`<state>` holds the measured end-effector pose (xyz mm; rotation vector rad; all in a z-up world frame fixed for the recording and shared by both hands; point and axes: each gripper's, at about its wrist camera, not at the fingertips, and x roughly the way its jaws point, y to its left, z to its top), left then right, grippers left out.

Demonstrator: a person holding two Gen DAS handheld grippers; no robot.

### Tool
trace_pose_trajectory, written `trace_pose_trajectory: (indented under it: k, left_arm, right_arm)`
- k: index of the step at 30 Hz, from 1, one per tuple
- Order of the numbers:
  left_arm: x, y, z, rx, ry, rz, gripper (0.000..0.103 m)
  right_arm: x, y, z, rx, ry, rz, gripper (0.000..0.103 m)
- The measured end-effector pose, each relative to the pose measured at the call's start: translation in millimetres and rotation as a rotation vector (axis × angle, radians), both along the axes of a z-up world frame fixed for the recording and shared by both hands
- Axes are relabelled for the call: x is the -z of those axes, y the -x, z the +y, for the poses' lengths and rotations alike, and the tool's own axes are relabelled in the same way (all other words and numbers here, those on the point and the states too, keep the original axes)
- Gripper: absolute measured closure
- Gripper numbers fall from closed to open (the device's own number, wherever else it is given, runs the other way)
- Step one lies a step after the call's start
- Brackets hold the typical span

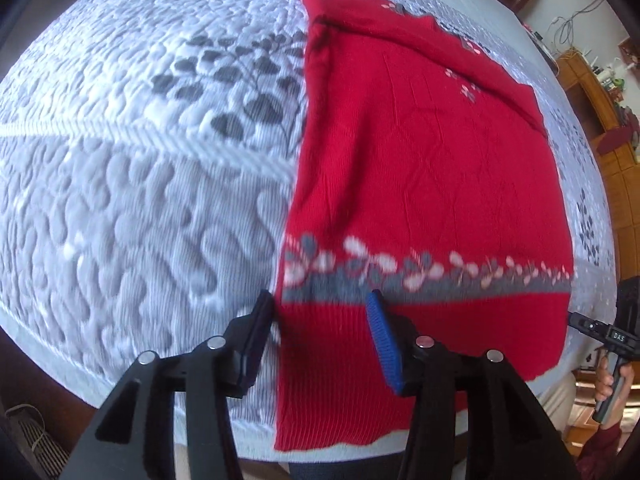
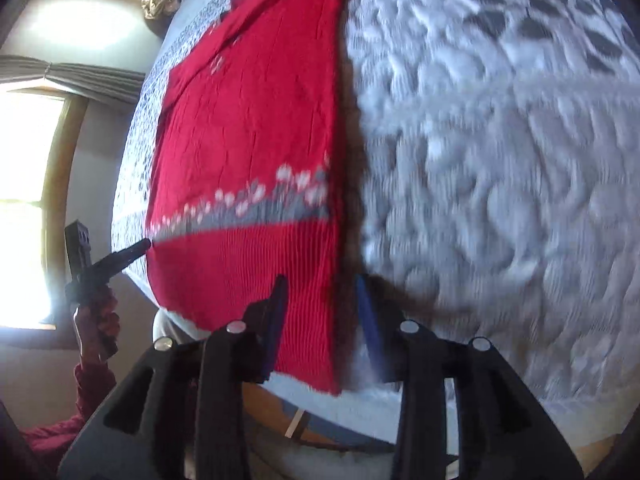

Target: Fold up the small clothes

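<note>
A red sweater (image 1: 432,168) with a gray-and-pink flower band lies flat on a quilted white bed (image 1: 132,200), its ribbed hem at 6 o'clock. Left tongs (image 1: 320,312) and right tongs (image 2: 320,292) gape wide over opposite hem corners. Motion blur smears the quilt; the far sleeves are folded in.

White quilted bedspread (image 1: 132,208) with grey leaf print (image 1: 236,76) covers the bed. Wooden cabinet (image 1: 616,160) stands at far right, cables (image 1: 576,20) on the wall above it. Bright window (image 2: 24,208) with wooden frame at left, grey curtain (image 2: 68,76) gathered over it.
</note>
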<state>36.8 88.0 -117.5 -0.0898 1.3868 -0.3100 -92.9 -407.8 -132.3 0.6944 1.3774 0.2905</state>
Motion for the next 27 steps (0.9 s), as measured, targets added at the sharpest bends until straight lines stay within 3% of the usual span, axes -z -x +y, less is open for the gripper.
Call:
trace_pose_trajectory:
  k: [13,16,17,19,21,23,27]
  left_arm:
    - [9,48,-7,0.071,-0.082,0.016,0.041]
    - [14,59,-3,0.079,-0.074,0.023,0.041]
    - [15,60,-3,0.080,-0.073,0.019,0.043]
    - [14,64,2,0.072,-0.073,0.018,0.059]
    - [13,66,6,0.062,-0.007,0.046,0.091]
    - [10,69,14,0.038,0.050,0.068,0.093]
    - [-2,79,30,0.017,0.090,0.051,0.095]
  right_arm:
    - [-1,40,31,-0.084,0.061,-0.007,0.068]
    - [0,42,36,-0.087,0.085,-0.011,0.082]
    - [2,42,37,-0.082,0.081,-0.010,0.095]
    - [3,43,36,-0.063,0.018,-0.008,0.098]
    - [-1,47,36,-0.070,0.009,-0.024,0.099]
    - [-7,51,35,-0.073,-0.024,-0.040,0.099]
    - [-23,56,32,-0.081,-0.029,-0.072,0.100]
